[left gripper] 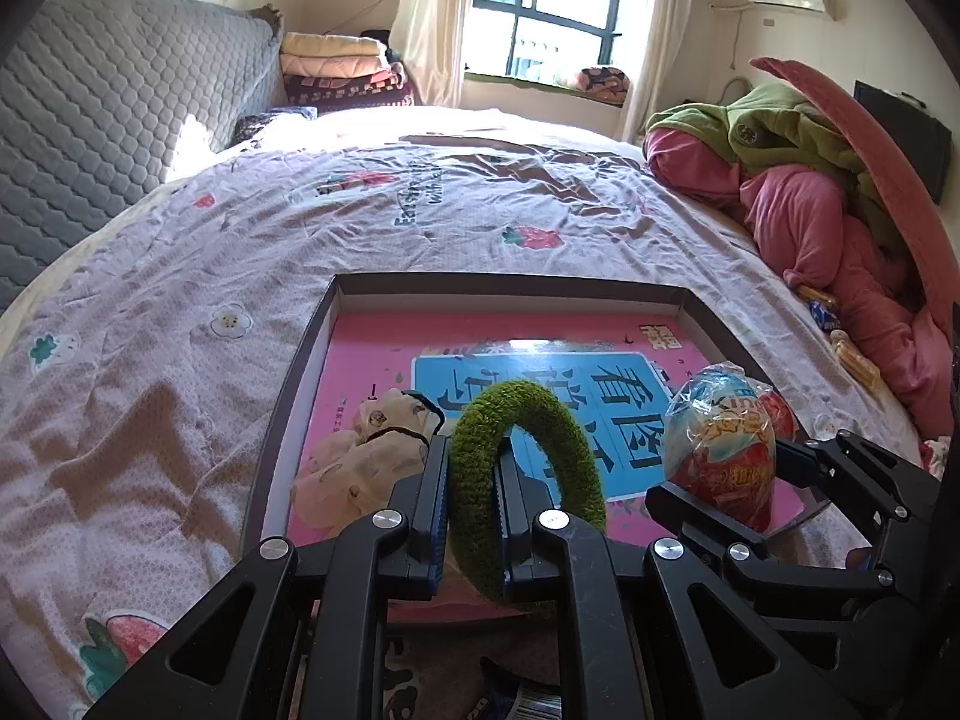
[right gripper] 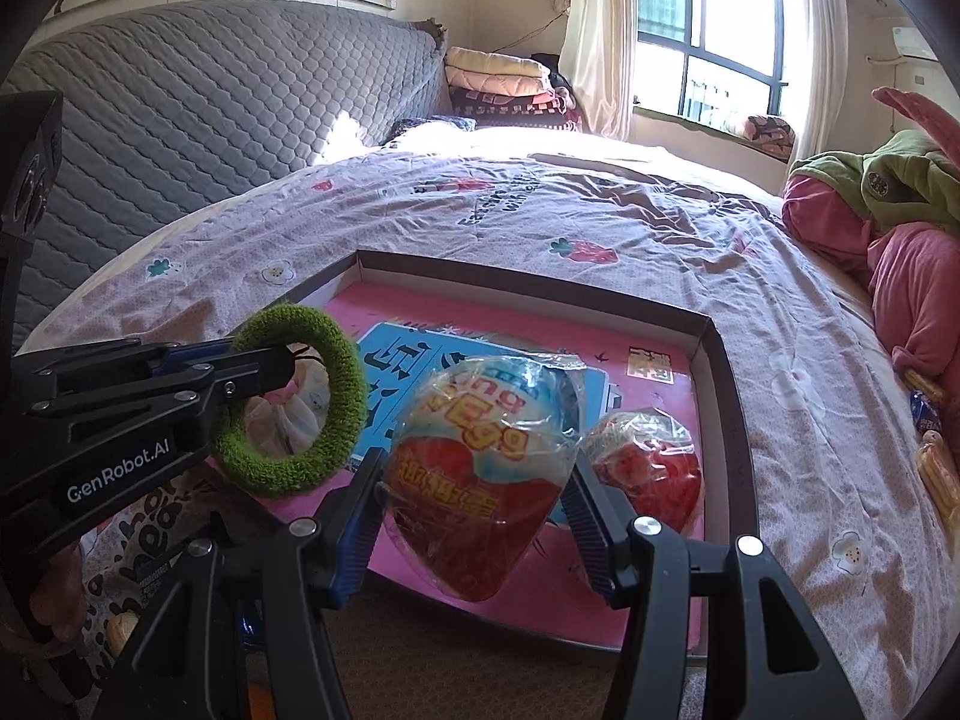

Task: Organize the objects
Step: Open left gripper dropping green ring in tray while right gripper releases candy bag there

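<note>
Left gripper closed tight on a green fuzzy hair ring, pinching one side of the loop; ring standing upright, held just above the near edge of the box. Right gripper partly open, its pads pressed on both sides of a plastic-wrapped toy egg, blue on top and red below, held over the near right part of the box.

Shallow dark-rimmed cardboard box lying flat on the bed, lined with a pink sheet bearing a blue panel with large printed characters. Inside: a cream scrunchie at the near left, just beside the left gripper, and a second wrapped egg at the right, just behind the held one.

Bed covered by a pale lilac sheet with strawberry and flower prints. Pink and green bedding heaped at the right edge, with small snack packets beside it. Grey quilted headboard at the left, folded blankets stacked beyond it, bright window with cream curtains at the back.
</note>
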`<action>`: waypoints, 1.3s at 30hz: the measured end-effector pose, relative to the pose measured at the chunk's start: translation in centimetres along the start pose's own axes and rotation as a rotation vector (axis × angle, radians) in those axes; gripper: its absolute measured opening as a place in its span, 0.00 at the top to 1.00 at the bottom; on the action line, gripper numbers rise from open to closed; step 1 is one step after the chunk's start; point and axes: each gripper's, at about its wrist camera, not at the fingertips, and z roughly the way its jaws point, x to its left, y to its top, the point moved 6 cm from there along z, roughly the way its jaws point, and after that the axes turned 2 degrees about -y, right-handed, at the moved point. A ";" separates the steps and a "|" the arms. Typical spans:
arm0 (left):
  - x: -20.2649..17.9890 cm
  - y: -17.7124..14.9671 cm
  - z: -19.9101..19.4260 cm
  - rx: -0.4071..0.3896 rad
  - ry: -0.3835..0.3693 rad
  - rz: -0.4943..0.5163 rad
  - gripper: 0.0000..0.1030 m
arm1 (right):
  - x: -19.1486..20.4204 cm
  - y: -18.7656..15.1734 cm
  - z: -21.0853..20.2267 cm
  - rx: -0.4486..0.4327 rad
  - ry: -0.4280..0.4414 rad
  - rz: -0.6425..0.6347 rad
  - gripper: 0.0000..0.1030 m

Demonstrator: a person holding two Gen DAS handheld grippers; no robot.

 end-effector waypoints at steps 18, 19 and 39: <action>-1.4 -1.3 1.0 0.034 -0.016 0.040 0.87 | -2.0 -1.0 1.6 0.069 -0.048 0.054 0.45; -1.5 -1.3 1.0 0.035 -0.016 0.043 0.87 | -2.0 -1.0 1.6 0.069 -0.047 0.055 0.45; -2.4 -2.3 1.6 0.103 -0.017 0.081 0.76 | -2.1 -1.1 1.5 0.088 -0.046 0.075 0.42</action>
